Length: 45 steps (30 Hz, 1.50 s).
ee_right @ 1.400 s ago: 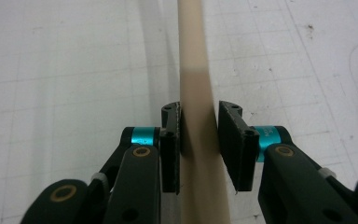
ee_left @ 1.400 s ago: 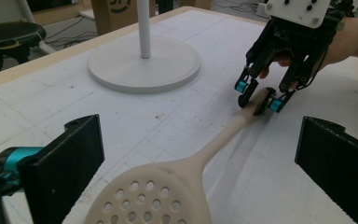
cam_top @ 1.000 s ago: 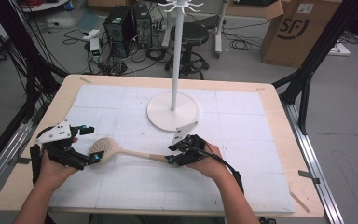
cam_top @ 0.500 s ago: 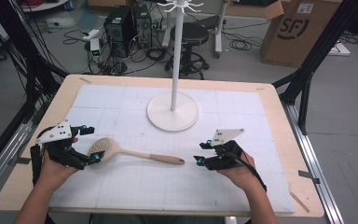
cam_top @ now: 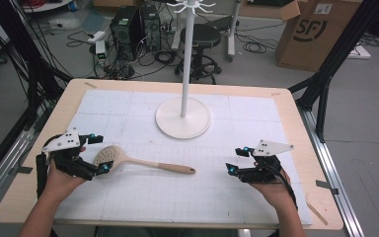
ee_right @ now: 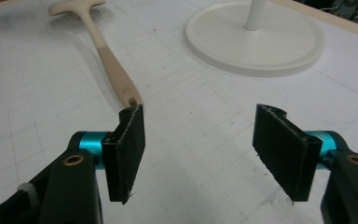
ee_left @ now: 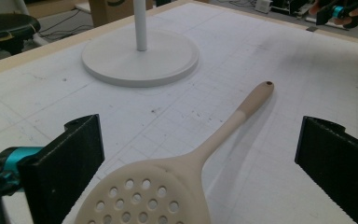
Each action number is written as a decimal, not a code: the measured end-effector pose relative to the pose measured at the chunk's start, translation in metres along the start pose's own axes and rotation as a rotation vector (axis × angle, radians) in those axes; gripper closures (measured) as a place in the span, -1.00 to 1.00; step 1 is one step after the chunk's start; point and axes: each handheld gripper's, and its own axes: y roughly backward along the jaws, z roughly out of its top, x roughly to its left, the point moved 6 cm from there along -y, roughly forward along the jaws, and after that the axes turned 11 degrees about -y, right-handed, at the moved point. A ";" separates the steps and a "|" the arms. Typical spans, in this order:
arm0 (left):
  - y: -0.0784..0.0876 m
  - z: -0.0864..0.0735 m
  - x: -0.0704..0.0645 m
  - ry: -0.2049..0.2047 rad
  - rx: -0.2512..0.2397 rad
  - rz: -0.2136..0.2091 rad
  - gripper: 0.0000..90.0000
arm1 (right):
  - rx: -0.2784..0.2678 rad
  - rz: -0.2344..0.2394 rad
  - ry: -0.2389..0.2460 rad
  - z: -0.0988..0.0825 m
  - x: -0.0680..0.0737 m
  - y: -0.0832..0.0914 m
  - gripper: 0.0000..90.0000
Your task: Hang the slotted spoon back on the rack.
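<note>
1. Two grippers flank the work: my left gripper [cam_top: 100,154] sits at the slotted head of the wooden skimmer [cam_top: 143,162], jaws spread wide with the head between them and the pads not pressing, as the left gripper view shows.
2. My right gripper [cam_top: 237,160] is released and empty; its jaws have just been opening, and it stands well apart from the tip of the skimmer handle [ee_right: 117,78], nothing between the pads.
3. That skimmer lies flat on the white gridded mat [cam_top: 217,197], head toward my left hand, handle pointing toward my right, in front of the round base [cam_top: 182,117] of the white hook stand [cam_top: 185,59].
4. I judge the step in hand to be a clean grip on the head end with my left gripper, so I should centre the pads on the neck just behind the perforated bowl, not on the curved rim where they could slide.
5. I should close slowly and keep the jaws level with the mat, lest the head tip or skid away.
6. I keep my right gripper clear of the handle so it does not nudge the skimmer.
</note>
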 end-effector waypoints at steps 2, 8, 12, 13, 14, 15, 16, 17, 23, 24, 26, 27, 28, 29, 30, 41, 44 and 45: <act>0.000 0.000 -0.001 0.001 -0.002 -0.004 -0.96 | -0.012 -0.004 -0.009 0.000 -0.003 0.002 -0.33; -0.001 0.001 -0.001 0.005 -0.017 -0.013 -0.96 | -0.027 -0.012 -0.020 0.000 -0.008 0.004 -0.37; -0.004 0.004 -0.002 0.001 -0.012 -0.021 -0.96 | -0.025 -0.020 -0.021 -0.001 -0.011 0.005 -0.37; -0.006 0.007 -0.002 -0.003 -0.015 -0.025 -0.96 | -0.025 -0.023 -0.019 -0.002 -0.011 0.006 -0.37; -0.007 0.009 -0.002 -0.005 -0.015 -0.026 -0.96 | -0.027 -0.025 -0.021 -0.001 -0.012 0.006 -0.37; -0.010 0.011 -0.002 -0.009 -0.011 -0.028 -0.96 | -0.026 -0.026 -0.018 -0.001 -0.012 0.006 -0.37; -0.013 0.013 -0.002 -0.012 -0.002 -0.029 -0.96 | -0.026 -0.026 -0.015 -0.001 -0.012 0.007 -0.37; -0.016 0.015 -0.003 -0.019 0.005 -0.034 -0.96 | -0.027 -0.025 -0.014 -0.001 -0.012 0.007 -0.37; -0.045 0.026 -0.011 -0.047 0.068 -0.107 -0.96 | -0.033 -0.030 -0.023 0.000 -0.014 0.008 -0.37; -0.050 0.027 -0.012 -0.050 0.081 -0.119 -0.96 | -0.034 -0.030 -0.026 0.000 -0.014 0.008 -0.37; -0.059 0.029 -0.015 -0.052 0.103 -0.135 -0.96 | -0.035 -0.031 -0.029 -0.001 -0.014 0.008 -0.37; -0.063 0.030 -0.016 -0.055 0.118 -0.139 -0.96 | -0.035 -0.032 -0.027 -0.001 -0.015 0.008 -0.37; -0.068 0.030 -0.017 -0.060 0.136 -0.147 -0.96 | -0.029 -0.031 -0.026 -0.001 -0.014 0.008 -0.37; -0.072 0.030 -0.018 -0.064 0.155 -0.155 -0.96 | -0.029 -0.034 -0.022 -0.001 -0.015 0.007 -0.37; -0.076 0.030 -0.019 -0.070 0.174 -0.161 -0.96 | -0.025 -0.036 -0.020 -0.002 -0.015 0.007 -0.37; -0.108 0.026 -0.032 -0.111 0.288 -0.275 -0.63 | -0.027 -0.040 -0.020 -0.002 -0.016 0.007 -0.37; -0.114 0.020 -0.032 -0.134 0.337 -0.284 -0.57 | -0.029 -0.039 -0.022 -0.002 -0.016 0.007 -0.37; -0.116 0.019 -0.032 -0.139 0.350 -0.285 -0.54 | -0.030 -0.038 -0.019 -0.001 -0.016 0.006 -0.37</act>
